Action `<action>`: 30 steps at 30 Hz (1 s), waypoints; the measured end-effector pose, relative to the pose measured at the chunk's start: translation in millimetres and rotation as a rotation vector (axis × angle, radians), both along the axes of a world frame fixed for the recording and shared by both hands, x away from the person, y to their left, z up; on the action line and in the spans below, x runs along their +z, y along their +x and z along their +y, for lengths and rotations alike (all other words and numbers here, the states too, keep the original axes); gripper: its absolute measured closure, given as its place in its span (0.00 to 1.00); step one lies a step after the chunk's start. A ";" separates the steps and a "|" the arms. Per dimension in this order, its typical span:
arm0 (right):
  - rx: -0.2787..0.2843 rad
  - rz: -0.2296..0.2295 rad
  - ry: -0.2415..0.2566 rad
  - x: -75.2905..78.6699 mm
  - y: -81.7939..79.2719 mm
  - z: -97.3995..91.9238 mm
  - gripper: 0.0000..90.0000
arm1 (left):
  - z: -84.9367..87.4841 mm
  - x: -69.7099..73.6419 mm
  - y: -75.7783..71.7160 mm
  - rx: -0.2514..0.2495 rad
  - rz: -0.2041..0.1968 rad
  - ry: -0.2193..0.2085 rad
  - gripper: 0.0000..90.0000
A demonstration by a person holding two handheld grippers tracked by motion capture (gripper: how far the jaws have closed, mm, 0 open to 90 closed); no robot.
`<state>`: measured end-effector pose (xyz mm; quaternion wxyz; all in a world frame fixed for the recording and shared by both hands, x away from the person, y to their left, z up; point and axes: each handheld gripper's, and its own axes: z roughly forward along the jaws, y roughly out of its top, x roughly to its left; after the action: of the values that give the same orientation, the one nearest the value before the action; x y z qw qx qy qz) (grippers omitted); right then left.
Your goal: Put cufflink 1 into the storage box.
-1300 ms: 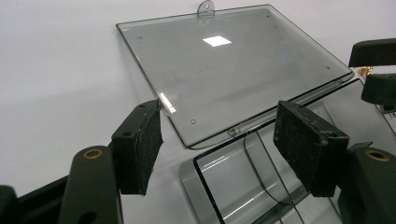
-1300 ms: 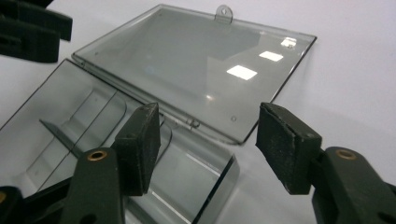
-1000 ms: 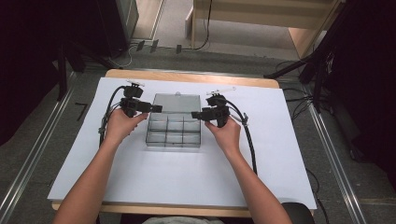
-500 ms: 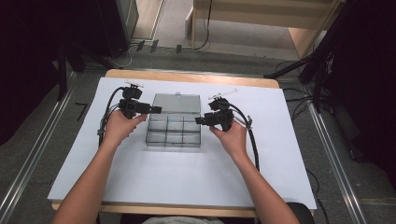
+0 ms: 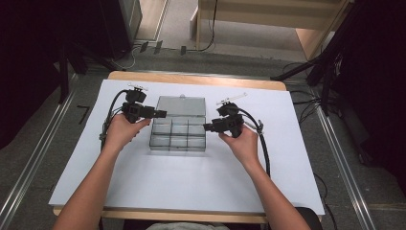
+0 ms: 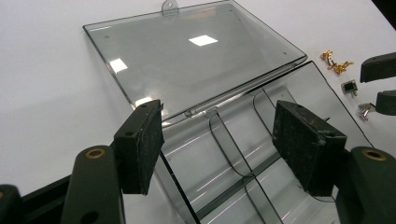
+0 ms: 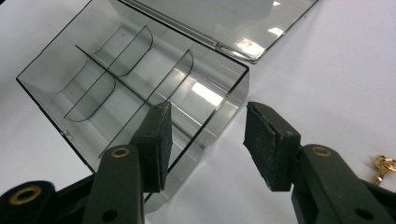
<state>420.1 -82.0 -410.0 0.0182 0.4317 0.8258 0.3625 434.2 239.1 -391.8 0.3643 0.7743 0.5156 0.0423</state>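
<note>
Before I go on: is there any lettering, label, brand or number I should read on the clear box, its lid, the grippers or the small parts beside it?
No readable text anywhere.
Clear box and its open lid: bare plastic, only light reflections.
Left gripper and right gripper: plain black, no markings.
Small gold and silver parts: too small to show any marking.

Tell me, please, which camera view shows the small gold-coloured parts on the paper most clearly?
The left gripper view: the gold parts lie sharp on the white paper beyond the clear box, beside two small metal pieces. The right gripper view shows one gold part at its right edge, partly behind a finger. In the high view they are too small to tell.
</note>
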 end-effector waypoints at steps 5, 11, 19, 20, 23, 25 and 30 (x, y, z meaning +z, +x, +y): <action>-0.006 -0.005 -0.006 3.0 -1.9 -7.5 0.60 | 0.1 2.1 -2.7 -0.005 -0.004 -0.002 0.38; -0.015 -0.003 -0.016 2.1 -5.4 -16.2 0.62 | 0.3 1.9 -3.8 -0.007 -0.004 0.003 0.38; -0.020 -0.008 -0.070 -1.2 -9.3 -23.9 0.63 | -1.2 0.9 -4.1 -0.016 -0.001 0.010 0.38; -0.023 -0.008 -0.083 -1.4 -9.6 -25.0 0.63 | -1.1 1.1 -4.2 -0.017 -0.002 0.010 0.38; -0.030 0.004 -0.092 -3.8 -8.2 -30.8 0.64 | 0.2 1.4 -3.9 -0.015 -0.002 0.009 0.38; -0.034 0.010 -0.094 -4.6 -6.7 -34.1 0.64 | 0.9 1.4 -3.7 -0.015 -0.002 0.008 0.38; -0.038 0.019 -0.102 -5.8 -5.0 -38.2 0.65 | 2.7 1.7 -3.4 -0.013 -0.001 0.003 0.39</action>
<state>415.1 -120.2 -415.9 0.0394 0.4494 0.8348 0.3156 430.8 241.8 -390.1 0.3639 0.7781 0.5103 0.0411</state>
